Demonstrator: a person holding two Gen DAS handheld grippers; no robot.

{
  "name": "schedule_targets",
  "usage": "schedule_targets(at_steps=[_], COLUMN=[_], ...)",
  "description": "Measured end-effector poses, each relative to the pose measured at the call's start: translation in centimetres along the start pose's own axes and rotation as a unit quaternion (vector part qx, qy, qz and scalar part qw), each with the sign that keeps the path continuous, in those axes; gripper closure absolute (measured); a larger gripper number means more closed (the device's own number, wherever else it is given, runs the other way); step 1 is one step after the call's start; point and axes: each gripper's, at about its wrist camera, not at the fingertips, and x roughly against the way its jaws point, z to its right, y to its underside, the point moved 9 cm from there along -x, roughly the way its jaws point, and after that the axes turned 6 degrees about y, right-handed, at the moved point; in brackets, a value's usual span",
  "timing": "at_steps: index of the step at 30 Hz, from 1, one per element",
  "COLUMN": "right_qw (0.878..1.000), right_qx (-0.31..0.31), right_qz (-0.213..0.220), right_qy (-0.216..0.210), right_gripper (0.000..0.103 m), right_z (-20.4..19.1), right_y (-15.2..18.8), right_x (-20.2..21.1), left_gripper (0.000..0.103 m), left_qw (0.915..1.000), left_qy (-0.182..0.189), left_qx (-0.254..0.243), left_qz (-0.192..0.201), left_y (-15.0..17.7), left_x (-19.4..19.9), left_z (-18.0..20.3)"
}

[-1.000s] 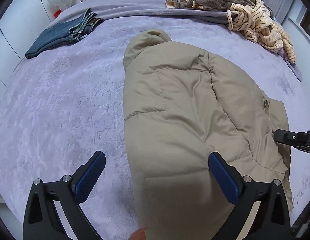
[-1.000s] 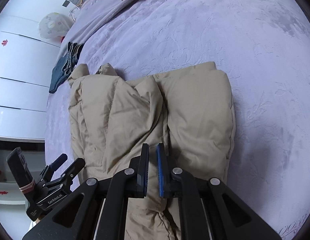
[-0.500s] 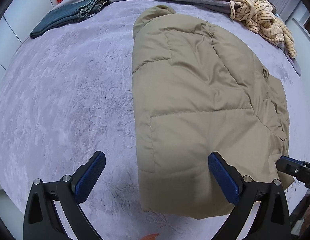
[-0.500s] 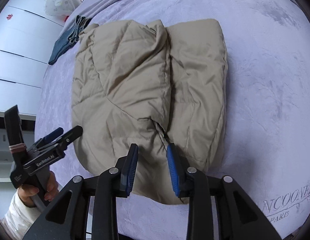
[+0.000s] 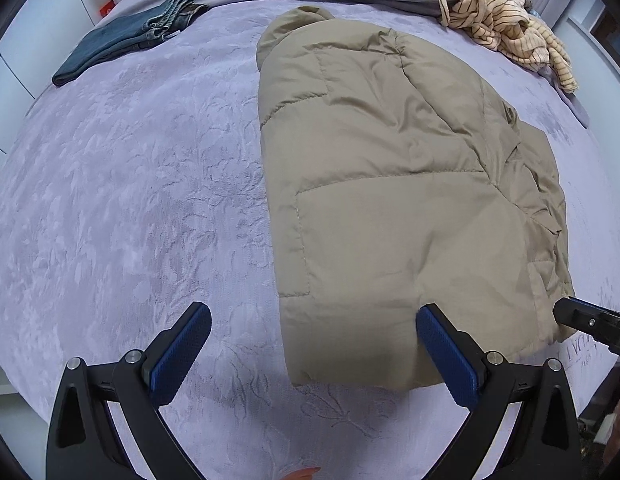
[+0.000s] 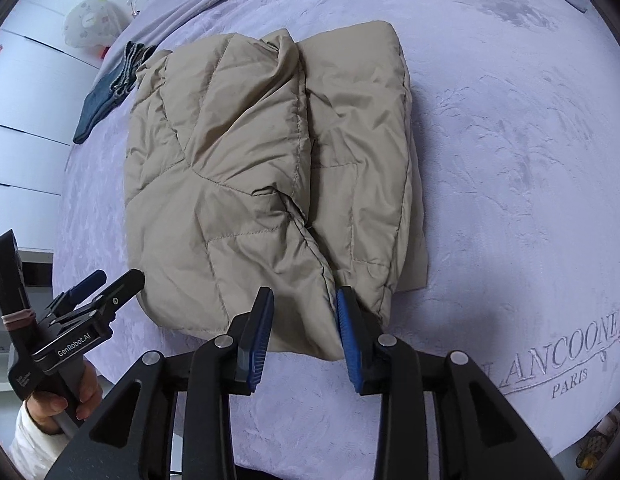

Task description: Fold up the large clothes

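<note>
A khaki puffer jacket [image 5: 390,180] lies folded into a thick block on the lilac bed cover [image 5: 130,200]. My left gripper [image 5: 314,320] hangs open and wide over the jacket's near left corner, holding nothing. In the right wrist view the jacket [image 6: 270,160] shows a sleeve folded across its top. My right gripper [image 6: 304,300] hovers at the near hem with its jaws opening; the hem lies under the gap and the pads do not press it. The left gripper [image 6: 98,292] shows at lower left, held by a hand in a white sleeve.
Folded jeans [image 5: 122,48] lie at the far left of the bed. A heap of striped and brown clothes [image 5: 490,8] sits at the far right. White cupboard doors [image 6: 22,100] stand left of the bed. Embroidered lettering [image 6: 558,356] marks the cover's near edge.
Both grippers have drawn back toward the near edge of the bed. The right jaws went from nearly shut over the jacket to apart. The jacket lies still.
</note>
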Motion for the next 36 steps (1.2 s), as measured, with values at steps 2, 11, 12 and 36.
schedule_targets(at_steps=[2, 11, 12, 36], right_qw=[1.0, 0.999, 0.999, 0.995], right_qx=[0.004, 0.034, 0.035, 0.094], right_qz=[-0.001, 0.011, 0.013, 0.039], right_qy=[-0.001, -0.003, -0.005, -0.003], right_gripper=[0.065, 0.059, 0.055, 0.023], right_z=[-0.1, -1.0, -1.1, 0.8], right_y=[0.4, 1.6, 1.8, 8.3], right_x=[0.3, 2.1, 2.4, 8.9], left_gripper=[0.0, 0.0, 0.0, 0.0], left_qw=[1.0, 0.9995, 0.9995, 0.9958], left_qy=[-0.002, -0.025, -0.026, -0.043], left_qx=[0.001, -0.002, 0.001, 0.059], left_qz=[0.002, 0.017, 0.019, 0.055], left_y=[0.3, 2.3, 2.6, 10.1], left_x=[0.4, 3.0, 3.3, 12.2], left_z=[0.0, 1.4, 1.6, 6.2])
